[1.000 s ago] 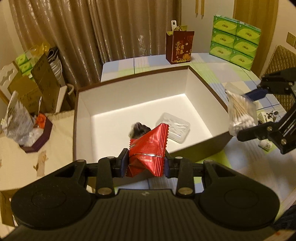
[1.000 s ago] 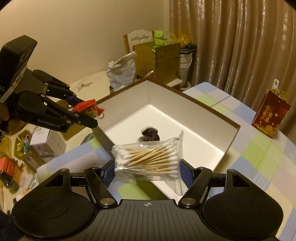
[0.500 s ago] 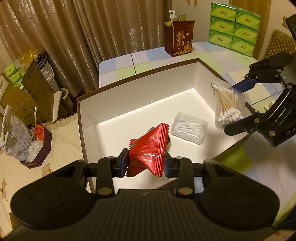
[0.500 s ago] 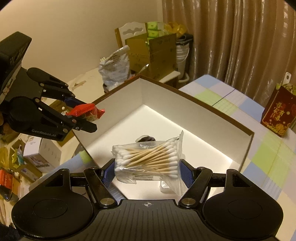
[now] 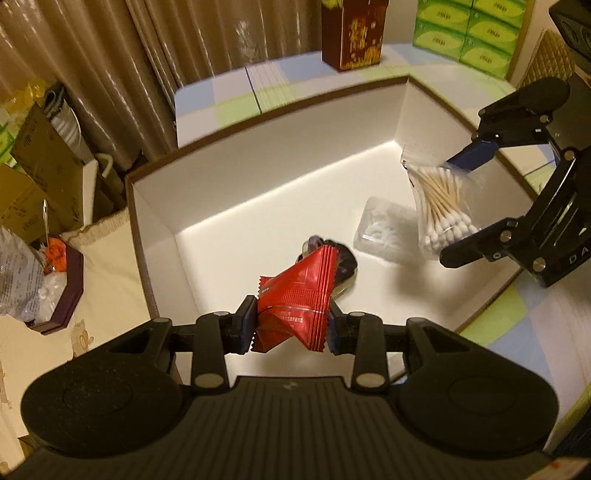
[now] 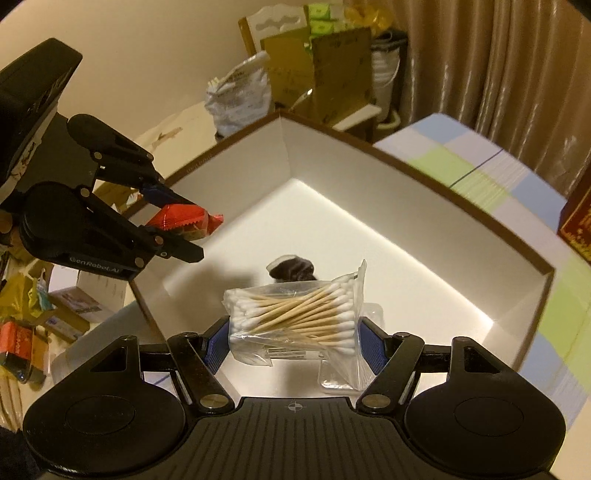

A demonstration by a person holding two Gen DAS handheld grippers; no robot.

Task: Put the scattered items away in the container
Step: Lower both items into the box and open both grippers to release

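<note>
My left gripper is shut on a red snack packet and holds it over the near edge of the white box. The packet also shows in the right wrist view. My right gripper is shut on a clear bag of cotton swabs, above the box's inside; the bag also shows in the left wrist view. On the box floor lie a dark wrapped item and a clear plastic case.
The box has brown rims and sits on a checked tablecloth. A red gift bag and green tissue packs stand beyond it. Cardboard boxes and bags crowd the left side.
Both grippers have moved forward over the box with their loads. The box now fills more of both views, and the swab bag is above the box floor.
</note>
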